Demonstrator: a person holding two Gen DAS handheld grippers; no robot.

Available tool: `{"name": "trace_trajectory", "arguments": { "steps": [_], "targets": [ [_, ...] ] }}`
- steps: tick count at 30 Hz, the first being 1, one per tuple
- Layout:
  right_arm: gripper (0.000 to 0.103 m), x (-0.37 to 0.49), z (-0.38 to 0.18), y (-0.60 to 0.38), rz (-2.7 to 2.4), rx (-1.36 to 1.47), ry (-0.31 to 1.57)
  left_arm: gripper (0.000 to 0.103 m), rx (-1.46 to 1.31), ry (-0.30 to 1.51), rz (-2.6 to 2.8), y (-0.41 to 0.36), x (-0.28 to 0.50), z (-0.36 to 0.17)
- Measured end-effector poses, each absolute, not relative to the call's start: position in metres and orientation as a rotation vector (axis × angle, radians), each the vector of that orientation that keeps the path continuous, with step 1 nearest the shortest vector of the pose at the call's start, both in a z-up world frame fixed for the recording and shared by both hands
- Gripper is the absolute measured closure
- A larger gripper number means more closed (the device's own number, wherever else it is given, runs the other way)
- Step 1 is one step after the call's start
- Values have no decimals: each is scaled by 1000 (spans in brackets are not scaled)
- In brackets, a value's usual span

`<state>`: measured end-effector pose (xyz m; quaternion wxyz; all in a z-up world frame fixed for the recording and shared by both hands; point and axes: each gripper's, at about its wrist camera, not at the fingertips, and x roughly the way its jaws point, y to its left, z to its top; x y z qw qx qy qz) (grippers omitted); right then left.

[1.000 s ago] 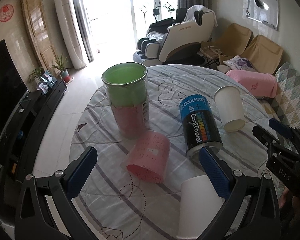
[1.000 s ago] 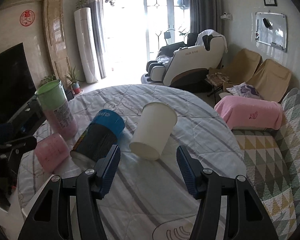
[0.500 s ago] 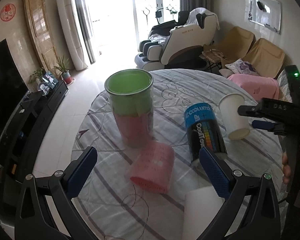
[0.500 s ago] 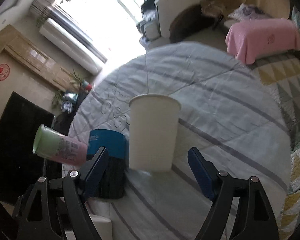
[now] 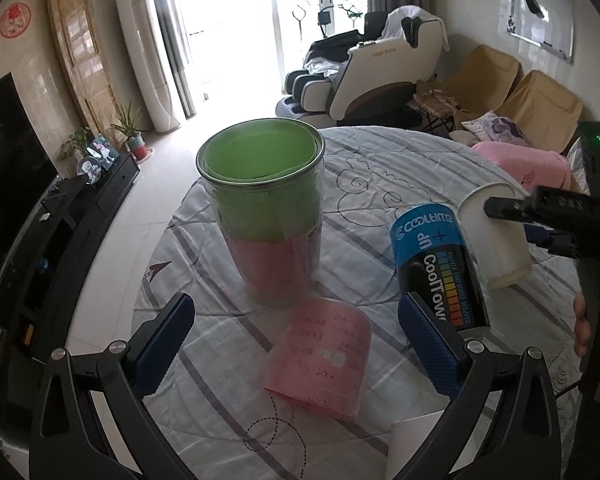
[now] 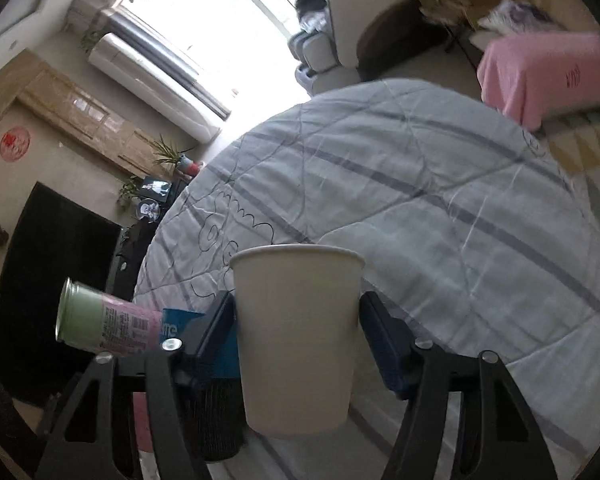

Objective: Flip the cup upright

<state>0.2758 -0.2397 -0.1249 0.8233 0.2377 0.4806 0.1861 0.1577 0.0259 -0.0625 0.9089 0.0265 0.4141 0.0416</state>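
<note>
The right tool [image 6: 298, 334] has its two blue pads against opposite sides of the white cup [image 6: 296, 336], which fills the gap between them; the pads appear to touch the cup's wall, so the tool looks closed on it about mid-height. That camera is rolled, so the table [image 6: 440, 200] and room appear tilted, and in this view the cup's wider rim points to 12 o'clock. From the left wrist view the same cup [image 5: 496, 236] stands upside down at 3 o'clock on the table [image 5: 372, 168], narrow base up and wide rim down on the cloth, with the right tool [image 5: 540, 220] reaching in from the right edge across its upper part. The left tool [image 5: 296, 344] is wide open and holds nothing, its pads well apart above the near part of the table. Between those pads lies a pink cup [image 5: 320, 364] on its side. Just beyond it, toward 12 o'clock, stands a clear jar [image 5: 268, 216] with green and pink contents. A blue and black can [image 5: 436, 264] stands between the jar and the white cup. Another white cup [image 5: 412, 448] shows partly at 5 o'clock.
</note>
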Motion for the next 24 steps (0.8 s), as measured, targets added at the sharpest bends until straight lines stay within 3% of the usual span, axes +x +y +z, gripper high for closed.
{"name": "trace_trajectory", "arguments": {
  "steps": [14, 24],
  "targets": [
    [37, 187, -104, -230, 398, 219, 693, 0, 38, 868, 62, 22, 143, -63],
    [37, 149, -106, -229, 397, 149, 591, 0, 38, 876, 68, 23, 130, -61]
  ]
}}
